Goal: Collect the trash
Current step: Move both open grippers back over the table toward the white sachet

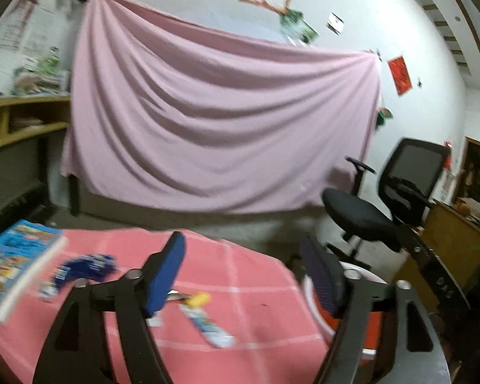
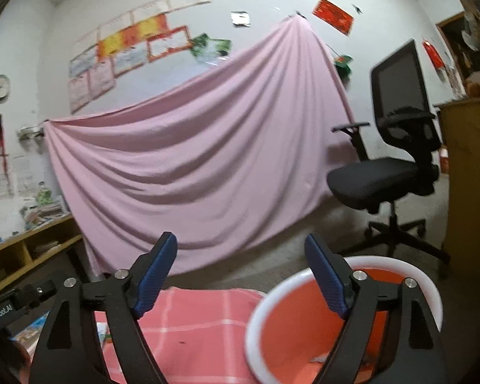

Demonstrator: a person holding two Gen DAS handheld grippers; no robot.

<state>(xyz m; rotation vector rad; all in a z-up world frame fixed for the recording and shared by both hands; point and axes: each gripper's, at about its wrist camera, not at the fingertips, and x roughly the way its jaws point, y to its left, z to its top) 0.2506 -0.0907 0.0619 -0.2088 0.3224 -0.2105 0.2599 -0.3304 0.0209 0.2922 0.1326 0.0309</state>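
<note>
Right gripper [image 2: 240,272] — jaws apart, empty, over the bin [image 2: 432,288]. Left gripper [image 1: 243,275] — apart, empty, above wrappers [image 1: 208,320] on the cloth [image 1: 256,272]. Your risk: blurred, fast approach could knock wrappers off the edge or snag the book [image 1: 16,262].

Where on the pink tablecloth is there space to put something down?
The far right part of the tablecloth is bare, between the long flat wrapper and the table's edge by the orange bin. The left side is crowded: a book, a crumpled blue wrapper and a small yellow piece.
</note>
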